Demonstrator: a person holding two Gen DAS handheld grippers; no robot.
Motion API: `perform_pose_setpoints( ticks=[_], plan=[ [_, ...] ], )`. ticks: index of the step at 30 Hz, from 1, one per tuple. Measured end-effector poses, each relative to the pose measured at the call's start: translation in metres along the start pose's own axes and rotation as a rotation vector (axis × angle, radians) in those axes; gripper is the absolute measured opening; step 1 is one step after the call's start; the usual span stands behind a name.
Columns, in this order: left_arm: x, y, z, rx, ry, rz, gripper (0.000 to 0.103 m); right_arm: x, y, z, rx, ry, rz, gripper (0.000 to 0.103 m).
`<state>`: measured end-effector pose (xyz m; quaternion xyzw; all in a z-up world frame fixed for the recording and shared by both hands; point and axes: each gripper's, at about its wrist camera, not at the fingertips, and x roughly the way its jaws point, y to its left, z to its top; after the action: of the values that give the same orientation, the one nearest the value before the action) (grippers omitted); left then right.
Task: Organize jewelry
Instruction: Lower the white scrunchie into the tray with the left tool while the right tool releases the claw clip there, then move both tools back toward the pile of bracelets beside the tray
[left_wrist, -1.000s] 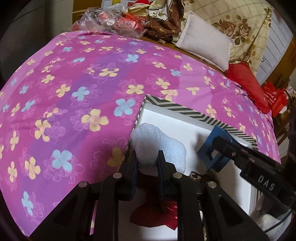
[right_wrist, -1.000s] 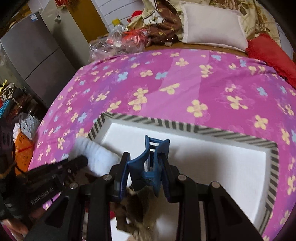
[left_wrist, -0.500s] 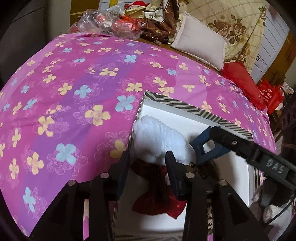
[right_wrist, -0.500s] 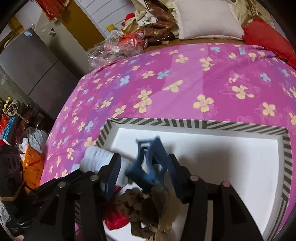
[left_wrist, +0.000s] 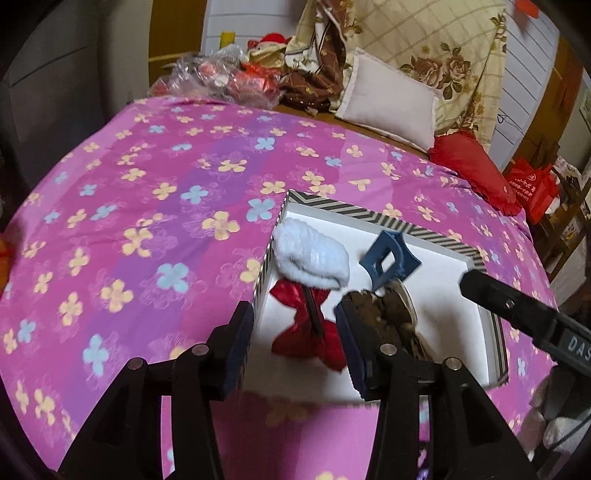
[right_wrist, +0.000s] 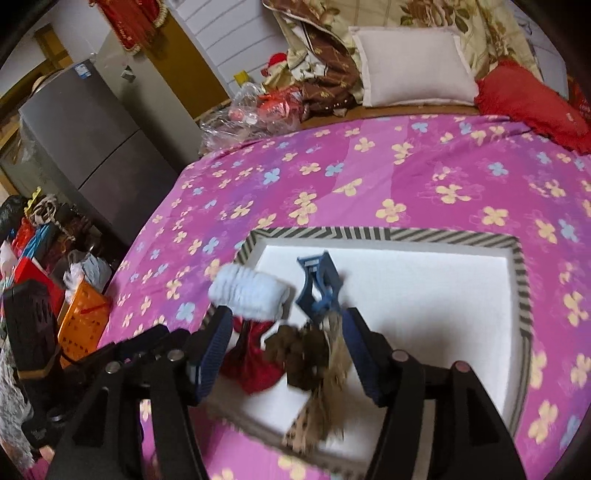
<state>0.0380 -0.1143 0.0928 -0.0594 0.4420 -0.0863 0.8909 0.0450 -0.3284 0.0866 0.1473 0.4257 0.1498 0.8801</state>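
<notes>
I see the blue plastic claw clip (right_wrist: 318, 286) tilted up inside the white box (right_wrist: 436, 288), near its far-left corner, beside a fluffy white scrunchie (right_wrist: 251, 291) and shiny red bow (left_wrist: 306, 332). My left gripper (left_wrist: 295, 343) and right gripper (right_wrist: 282, 354) are opening, gripping nothing.

Both tongs let go, opening: left tongs (left_wrist: 295, 343) off the white scrunchie (left_wrist: 314, 258), right tongs (right_wrist: 284, 350) off the blue clip (right_wrist: 319, 284).

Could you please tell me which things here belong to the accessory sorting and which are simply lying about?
Job:
- striped box
- white fluffy scrunchie
- blue claw clip
- red bow
- brown hair tie

Lying about:
- white pillow
- red cushion
- orange basket
- plastic bags
</notes>
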Motion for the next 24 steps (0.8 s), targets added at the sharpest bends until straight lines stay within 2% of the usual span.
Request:
perform_pose_setpoints(
  ticks=[11, 19, 24],
  plan=[
    [-0.044, -0.022, -0.047, 0.051, -0.04, 0.032, 0.043, -0.079, -0.01, -0.072, 0.014, -0.089, -0.097, 0.07],
    [-0.065, -0.04, -0.075, 0.09, -0.071, 0.046, 0.043, -0.106, -0.011, -0.111, 0.012, -0.11, -0.139, 0.075],
    [-0.071, -0.043, -0.088, 0.081, -0.073, 0.045, 0.043, -0.113, -0.003, -0.124, -0.021, -0.118, -0.167, 0.076]
  ],
)
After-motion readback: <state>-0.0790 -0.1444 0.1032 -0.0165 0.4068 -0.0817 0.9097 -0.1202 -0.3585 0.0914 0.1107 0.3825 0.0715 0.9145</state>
